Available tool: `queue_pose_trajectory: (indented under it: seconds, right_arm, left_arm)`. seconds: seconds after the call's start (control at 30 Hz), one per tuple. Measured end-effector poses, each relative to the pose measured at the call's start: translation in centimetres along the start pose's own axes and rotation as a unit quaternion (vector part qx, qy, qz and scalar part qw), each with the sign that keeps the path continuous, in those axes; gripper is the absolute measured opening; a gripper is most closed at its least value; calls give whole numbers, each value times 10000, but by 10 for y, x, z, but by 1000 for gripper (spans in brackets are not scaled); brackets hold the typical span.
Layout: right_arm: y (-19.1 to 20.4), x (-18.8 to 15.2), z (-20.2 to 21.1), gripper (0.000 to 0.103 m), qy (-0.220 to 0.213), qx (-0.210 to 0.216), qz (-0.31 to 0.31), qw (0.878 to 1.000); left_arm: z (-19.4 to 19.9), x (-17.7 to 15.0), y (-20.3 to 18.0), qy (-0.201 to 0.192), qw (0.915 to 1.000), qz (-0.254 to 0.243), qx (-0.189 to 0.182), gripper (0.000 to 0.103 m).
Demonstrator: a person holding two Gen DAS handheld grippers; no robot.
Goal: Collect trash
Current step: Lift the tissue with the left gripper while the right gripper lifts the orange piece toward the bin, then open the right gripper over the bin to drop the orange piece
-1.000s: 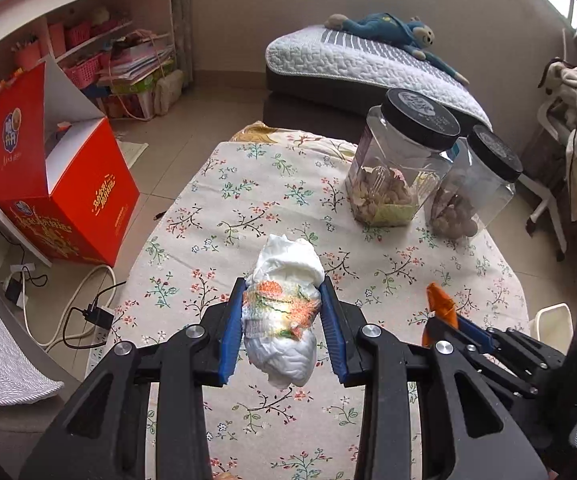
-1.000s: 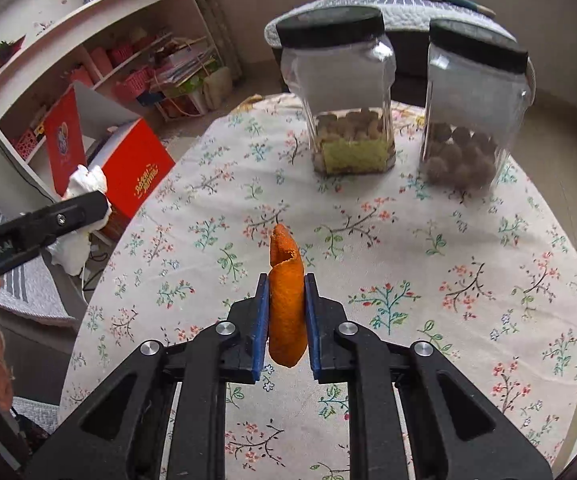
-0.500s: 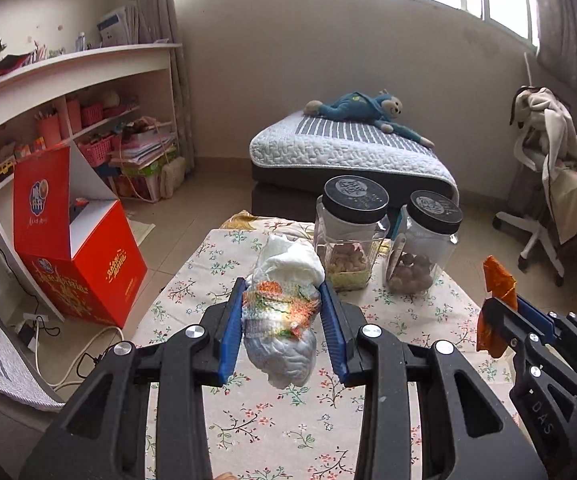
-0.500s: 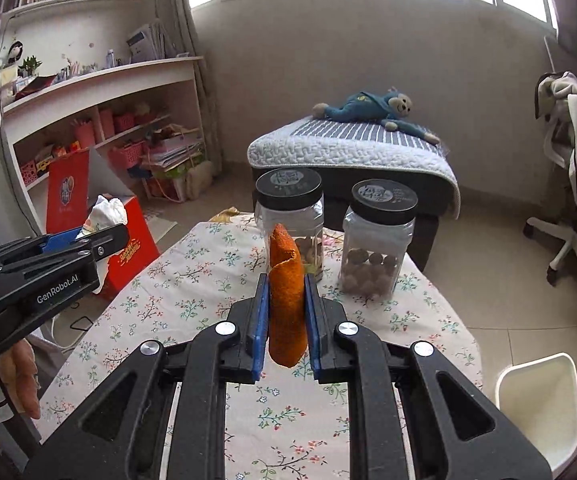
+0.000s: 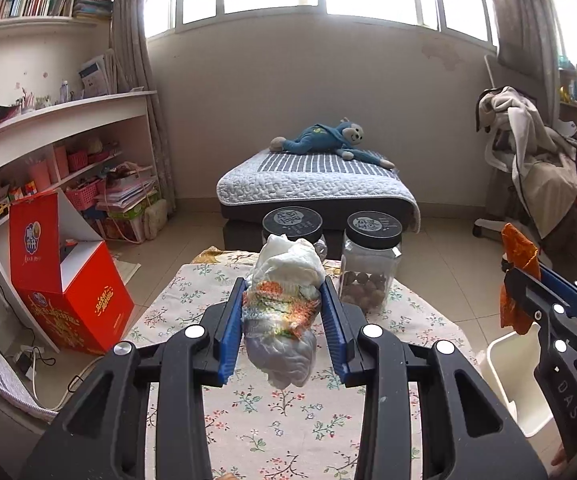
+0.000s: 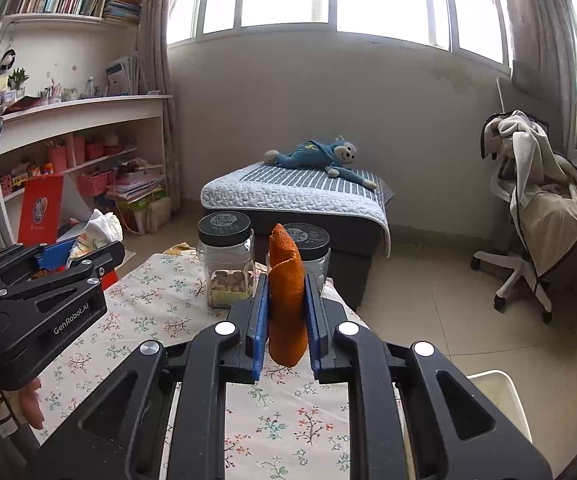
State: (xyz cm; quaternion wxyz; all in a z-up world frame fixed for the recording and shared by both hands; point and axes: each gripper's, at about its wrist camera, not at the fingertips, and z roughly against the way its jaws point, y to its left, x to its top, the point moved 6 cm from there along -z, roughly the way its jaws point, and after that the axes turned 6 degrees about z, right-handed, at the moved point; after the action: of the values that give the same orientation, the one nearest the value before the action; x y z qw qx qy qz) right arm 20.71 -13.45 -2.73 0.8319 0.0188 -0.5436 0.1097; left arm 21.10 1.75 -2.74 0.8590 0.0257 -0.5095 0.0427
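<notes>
My left gripper [image 5: 283, 322] is shut on a crumpled white wrapper with orange and green print [image 5: 284, 312], held well above the flowered table [image 5: 272, 420]. My right gripper [image 6: 286, 320] is shut on an orange peel [image 6: 286, 296], also held high over the table. The right gripper with the peel [image 5: 517, 280] shows at the right edge of the left wrist view. The left gripper with the wrapper [image 6: 92, 236] shows at the left of the right wrist view. A white bin [image 5: 516, 380] stands on the floor to the right of the table; it also shows in the right wrist view [image 6: 496, 400].
Two clear jars with black lids [image 5: 370, 260] [image 6: 226, 260] stand at the table's far end. An open red box [image 5: 68, 280] sits on the floor at the left by shelves. A bed with a blue plush toy [image 5: 328, 140] lies beyond. A draped office chair [image 6: 528, 208] stands at right.
Both grippers have risen and tilted up from looking down at the table to looking across the room, each still holding its item. The white bin has come into view at lower right.
</notes>
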Motion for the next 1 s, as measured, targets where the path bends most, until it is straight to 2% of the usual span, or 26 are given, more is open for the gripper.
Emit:
queue_pose_trajectory:
  seconds: [0.47, 0.87, 0.9, 0.93, 0.97, 1.0]
  right_arm:
    - [-70, -15, 26, 16, -57, -703, -247, 9972]
    - [-158, -52, 35, 19, 380, -1436, -789, 9858]
    - [-166, -56, 36, 21, 412, -1522, -859, 9837]
    - [-175, -59, 37, 36, 462, -1640, -927, 9810]
    - [-184, -62, 39, 60, 473, -1765, -999, 9781]
    - [-192, -65, 43, 67, 438, -1898, -1083, 9749]
  left_arm:
    - [15, -7, -83, -51, 9972, -297, -689, 37]
    - [16, -29, -149, 109, 9919, -571, -1129, 37]
    - [16, -31, -155, 128, 9913, -608, -1164, 37]
    - [16, -34, -161, 147, 9905, -651, -1203, 37]
    - [15, -36, -169, 163, 9896, -698, -1248, 37]
    - [15, -38, -176, 178, 9886, -736, -1298, 37]
